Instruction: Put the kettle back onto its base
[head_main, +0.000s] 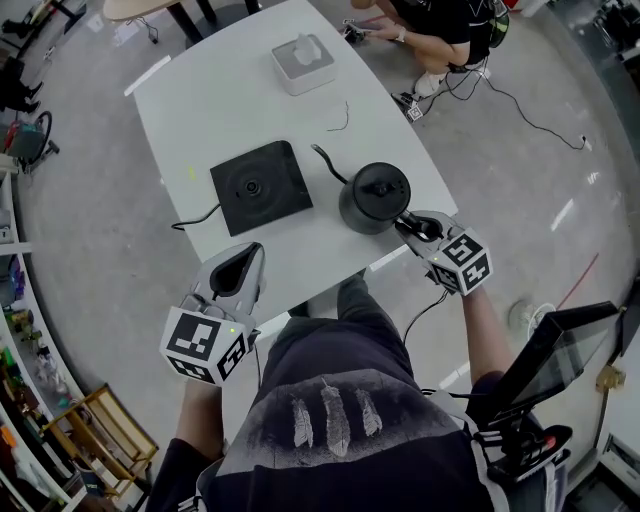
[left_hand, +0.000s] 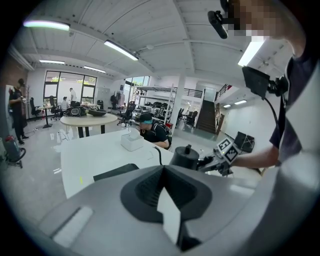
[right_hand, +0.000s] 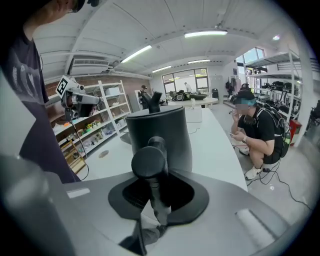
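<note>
Just right of the base (head_main: 261, 187), as the head view is showing it, the kettle (head_main: 373, 198) is standing upright on the bare tabletop (head_main: 300, 110), close to the base but not on it, so the job itself is not yet done. I am judging the pickup to be as good as made: the right tool (head_main: 417, 229) is gripping the kettle's handle (right_hand: 149, 163), with its jaws clamped on it. What is remaining is the lift, the carry across to the base and the setting down centred on its round hub. The left tool (head_main: 240, 268) is idling on my side of the base, jaws together with nothing in them. The head view is giving me the layout from above, with a gap between kettle and base, which neither tool view is showing clearly. The right gripper view is showing the handle running into the jaws, which the head view is half hiding. The left gripper view is catching the base only as a dark slab.
</note>
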